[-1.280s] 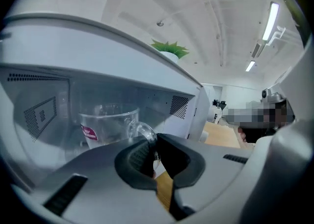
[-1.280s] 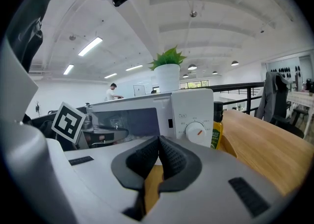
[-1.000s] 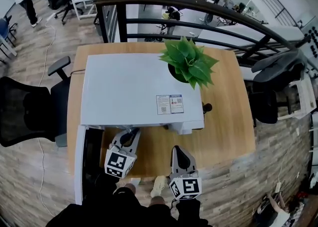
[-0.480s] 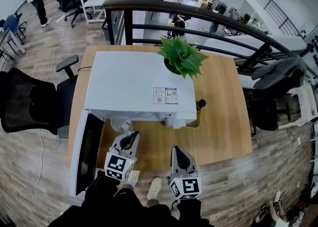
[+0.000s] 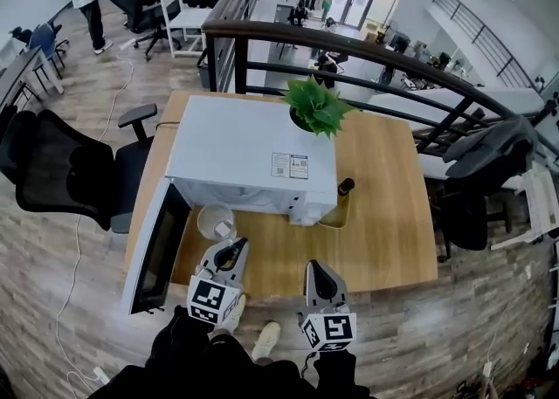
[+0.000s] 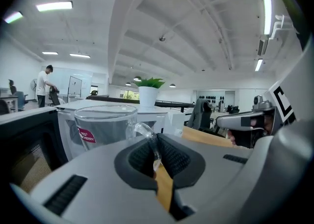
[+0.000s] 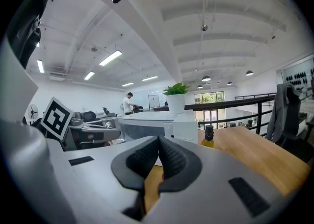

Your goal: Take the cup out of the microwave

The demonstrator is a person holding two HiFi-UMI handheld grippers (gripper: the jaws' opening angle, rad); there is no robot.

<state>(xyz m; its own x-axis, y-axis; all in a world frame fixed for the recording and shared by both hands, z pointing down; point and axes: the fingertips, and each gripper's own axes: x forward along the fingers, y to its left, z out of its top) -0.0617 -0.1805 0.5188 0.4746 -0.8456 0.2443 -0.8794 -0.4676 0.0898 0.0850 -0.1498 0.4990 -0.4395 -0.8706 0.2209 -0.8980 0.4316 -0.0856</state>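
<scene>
Glass is already out: in the head view the cup (image 5: 215,221) is clear of the microwave (image 5: 249,157), beside its open door (image 5: 155,251) and over the bench (image 5: 384,214), at the tip of your left gripper (image 5: 230,252).

In the left gripper view your fingers (image 6: 172,157) are clenched on the cup's handle (image 6: 140,131).

In the right gripper view your right gripper (image 7: 158,155) is pinched together on nothing.

What's left, I'd judge, is setting the cup down and letting go.
</scene>
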